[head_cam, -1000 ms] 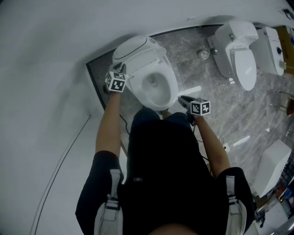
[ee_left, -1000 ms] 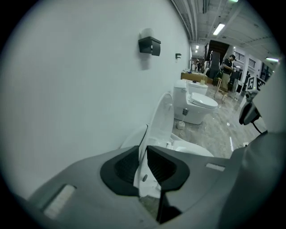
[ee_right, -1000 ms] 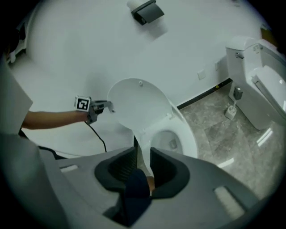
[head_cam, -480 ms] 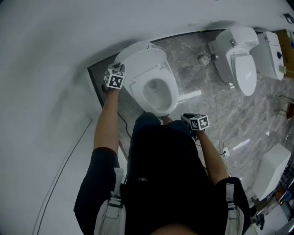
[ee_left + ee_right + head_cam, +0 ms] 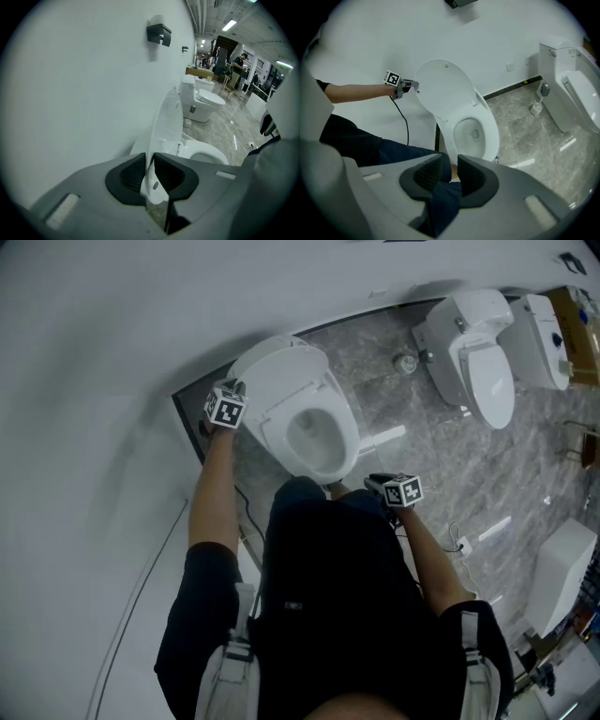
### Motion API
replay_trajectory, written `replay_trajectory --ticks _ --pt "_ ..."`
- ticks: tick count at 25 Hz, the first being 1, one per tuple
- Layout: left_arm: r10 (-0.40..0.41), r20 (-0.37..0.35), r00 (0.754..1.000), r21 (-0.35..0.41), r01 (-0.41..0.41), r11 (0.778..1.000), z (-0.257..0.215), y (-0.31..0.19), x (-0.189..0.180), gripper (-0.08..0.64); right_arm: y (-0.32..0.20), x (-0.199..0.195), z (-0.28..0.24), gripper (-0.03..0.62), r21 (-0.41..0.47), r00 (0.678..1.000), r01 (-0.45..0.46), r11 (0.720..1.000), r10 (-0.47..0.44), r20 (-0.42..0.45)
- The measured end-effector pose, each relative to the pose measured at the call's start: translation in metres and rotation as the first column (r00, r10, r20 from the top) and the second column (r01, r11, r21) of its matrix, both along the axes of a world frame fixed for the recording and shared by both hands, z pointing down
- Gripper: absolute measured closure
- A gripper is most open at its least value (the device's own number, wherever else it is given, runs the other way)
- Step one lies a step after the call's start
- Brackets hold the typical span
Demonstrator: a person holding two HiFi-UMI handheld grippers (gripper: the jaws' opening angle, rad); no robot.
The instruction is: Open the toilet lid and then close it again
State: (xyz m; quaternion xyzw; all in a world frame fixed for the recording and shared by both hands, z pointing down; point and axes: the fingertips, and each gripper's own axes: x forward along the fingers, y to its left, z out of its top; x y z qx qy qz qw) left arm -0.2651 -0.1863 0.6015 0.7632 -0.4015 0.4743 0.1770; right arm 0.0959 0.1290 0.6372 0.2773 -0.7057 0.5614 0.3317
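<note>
Grey two-jaw left gripper (image 5: 150,165), clamped on the thin side rim of the white oval plastic toilet lid (image 5: 440,89), with dark ribbed pads (image 5: 131,174) pressed against either face. Held at the end of a bare, outstretched left forearm (image 5: 211,493), close beside the plain white wall (image 5: 103,362). Grips high on the lid's left edge, well above the hinge at the back edge of the bowl.

Toilet lid raised, near upright and leaning slightly back toward the wall. Long axis from hinge to top rim, roughly vertical; seen edge-on from the left gripper. Below it, white oval seat ring (image 5: 349,423) lying flat on the white ceramic bowl (image 5: 314,432), open to view.

Grey two-jaw right gripper (image 5: 453,169), jaws a little apart and holding nothing, only a dark trouser leg (image 5: 440,206) behind the gap. Hangs low near the bowl's front edge, well apart from the lid.

Around the toilet, grey marbled floor tiles (image 5: 441,456).

Judged to be at the turn into closing: lid up, not yet brought down. Needs swinging forward and down about the hinge, toward the person, onto the seat ring. Left gripper plainly the nearer, already on the rim. Best lowered slowly, given a thin, smooth edge that could slip from the pads and drop.
</note>
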Motion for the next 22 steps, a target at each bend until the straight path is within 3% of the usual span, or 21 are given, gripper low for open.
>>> replay_trajectory --ticks 6,10,16,22 --pt "-0.014 -0.045 0.999 0.033 0.016 0.999 -0.005 0.014 0.011 0.496 -0.004 0.004 -0.004 0.489 0.036 0.999 -0.034 0.999 0.034 0.003" --pt "0.003 -0.064 0.998 0.078 0.002 0.997 -0.012 0.027 0.018 0.502 0.005 -0.002 0.0 0.489 0.003 0.999 -0.041 0.999 0.041 -0.009" --pt "0.064 -0.08 0.995 0.087 -0.057 0.995 -0.02 0.041 0.03 0.509 0.014 -0.019 -0.001 0.489 0.042 0.999 -0.035 0.999 0.036 -0.015" --pt "0.134 -0.088 0.987 0.089 -0.126 0.988 -0.018 0.065 0.037 0.52 0.034 -0.041 -0.004 0.489 0.048 0.996 -0.084 0.995 0.084 0.002"
